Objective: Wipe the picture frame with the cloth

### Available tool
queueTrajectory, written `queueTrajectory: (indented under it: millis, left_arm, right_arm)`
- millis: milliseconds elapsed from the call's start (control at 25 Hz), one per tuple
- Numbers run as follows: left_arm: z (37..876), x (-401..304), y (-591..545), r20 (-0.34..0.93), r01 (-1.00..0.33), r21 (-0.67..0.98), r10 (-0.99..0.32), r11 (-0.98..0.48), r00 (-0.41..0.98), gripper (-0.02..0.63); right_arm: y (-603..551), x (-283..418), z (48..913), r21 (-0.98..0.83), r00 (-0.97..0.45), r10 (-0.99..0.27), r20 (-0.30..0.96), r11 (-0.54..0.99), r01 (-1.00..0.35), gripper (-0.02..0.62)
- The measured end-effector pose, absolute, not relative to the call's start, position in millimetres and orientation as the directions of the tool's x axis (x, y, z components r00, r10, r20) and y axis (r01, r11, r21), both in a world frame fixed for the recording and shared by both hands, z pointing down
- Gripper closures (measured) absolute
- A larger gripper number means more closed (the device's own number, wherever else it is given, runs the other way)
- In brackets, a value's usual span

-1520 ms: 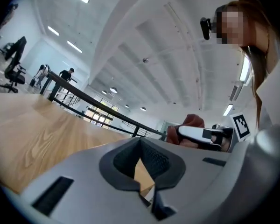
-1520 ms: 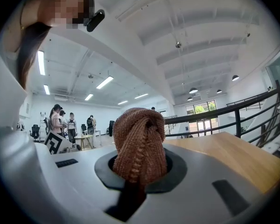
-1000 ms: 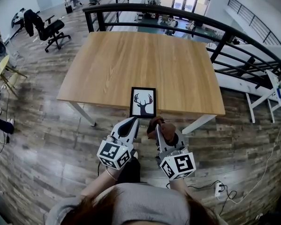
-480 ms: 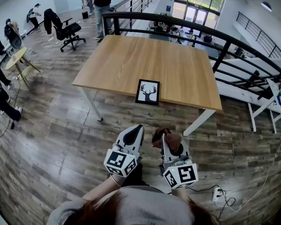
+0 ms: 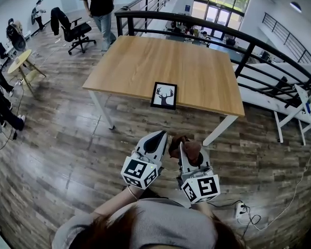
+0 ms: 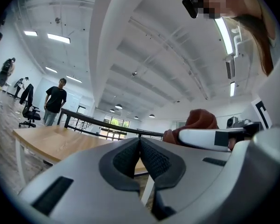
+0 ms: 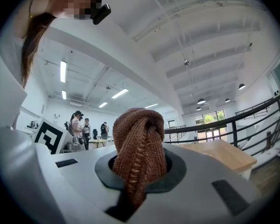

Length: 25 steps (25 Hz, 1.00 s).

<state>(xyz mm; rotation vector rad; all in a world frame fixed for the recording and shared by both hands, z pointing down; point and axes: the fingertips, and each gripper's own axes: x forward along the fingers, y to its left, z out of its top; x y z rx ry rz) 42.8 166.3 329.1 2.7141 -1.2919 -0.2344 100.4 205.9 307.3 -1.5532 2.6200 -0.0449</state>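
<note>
A black picture frame (image 5: 164,95) with a deer silhouette lies near the front edge of the wooden table (image 5: 145,61). Both grippers hang over the floor, well short of the table. My left gripper (image 5: 161,135) is shut with nothing between its dark pads (image 6: 140,158). My right gripper (image 5: 182,145) is shut on a brown knitted cloth (image 7: 140,146), which bulges out between its jaws; the cloth (image 5: 185,144) also shows in the head view and beside the left gripper (image 6: 196,125). The frame is hidden in both gripper views.
A black railing (image 5: 238,40) curves behind the table. A person (image 5: 100,4) stands at the table's far left corner, next to an office chair (image 5: 70,32). A small round table (image 5: 18,64) is at left. A power strip (image 5: 242,210) with cables lies on the floor at right.
Both grippers have drawn back from the table's front edge, so the frame lies farther off. The cloth stays clamped in the right gripper. A person has walked up beside the far left corner.
</note>
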Motion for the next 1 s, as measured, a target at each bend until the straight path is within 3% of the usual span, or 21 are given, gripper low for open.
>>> queueTrajectory:
  millis: [1000]
  left_arm:
    - [333.8,42.4,176.2,-0.060,-0.767,0.186,-0.786,-0.615,0.616,0.598]
  right_arm:
    - [220.8,97.0,307.4,-0.063,-0.487,-0.871,-0.066,0.491,-0.869,0.549]
